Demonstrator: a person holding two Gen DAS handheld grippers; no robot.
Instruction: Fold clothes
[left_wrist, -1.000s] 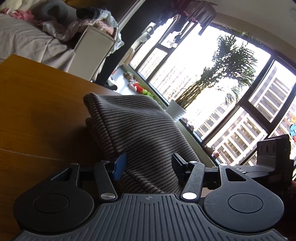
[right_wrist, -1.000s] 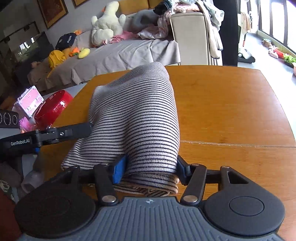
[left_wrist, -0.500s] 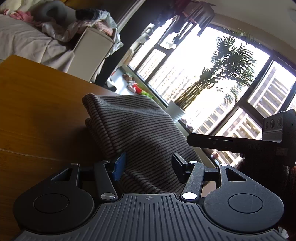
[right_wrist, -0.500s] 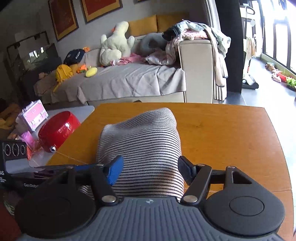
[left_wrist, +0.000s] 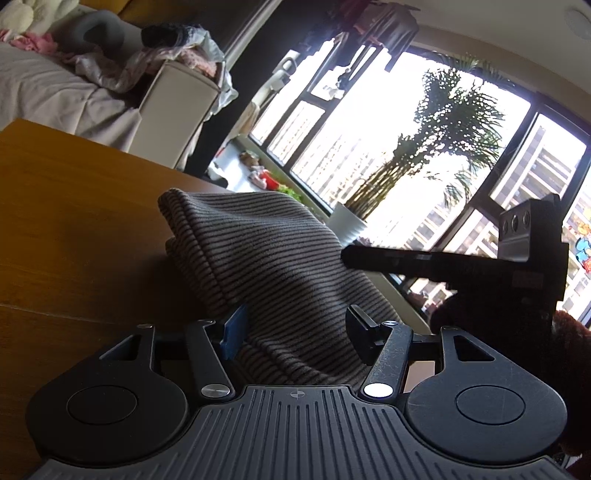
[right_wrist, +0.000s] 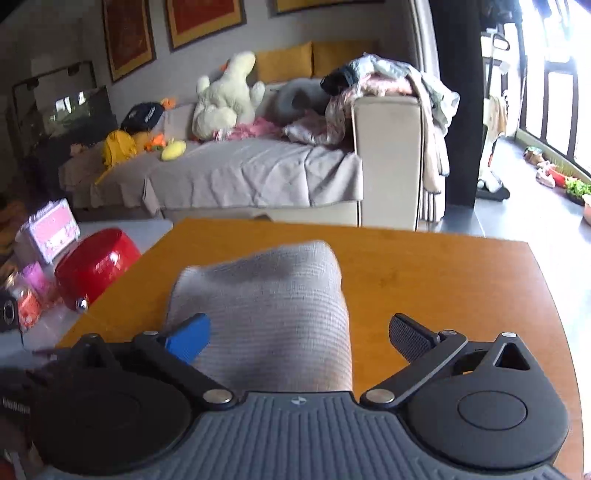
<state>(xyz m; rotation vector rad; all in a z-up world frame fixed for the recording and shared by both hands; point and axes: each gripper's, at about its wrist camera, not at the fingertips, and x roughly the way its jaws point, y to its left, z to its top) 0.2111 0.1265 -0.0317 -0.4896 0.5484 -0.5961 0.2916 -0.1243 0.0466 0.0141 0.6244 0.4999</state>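
Grey-and-dark striped knit garment (left_wrist: 273, 269), folded into a thick bundle, lies on the orange-brown wooden table (right_wrist: 424, 273). Its rounded fold end faces the far table edge; the near end runs toward both tongs.

Left gripper (left_wrist: 295, 332), black two-finger tongs with one blue pad: jaws opening. The cloth sits between the fingers, the blue pad against its flank, the black pad just clear on the other side. No firm pinch visible.

Right gripper (right_wrist: 297, 338): jaws opening, spread wide. Blue pad near the garment's left edge, the black ribbed pad well apart from the cloth, bare table showing between. The garment passes between them without being clamped. This view is motion-blurred, stripes smeared.

From the left wrist view, the right tong's black finger (left_wrist: 406, 260) reaches in from the right, its tip at the bundle's upper side; contact unclear.

Beyond the table: grey-covered sofa (right_wrist: 251, 173) with a cream plush toy (right_wrist: 225, 99) and heaped clothes on the armrest. Red round bowl (right_wrist: 96, 262) left of the table. Tall potted palm (left_wrist: 436, 147) at the large window.
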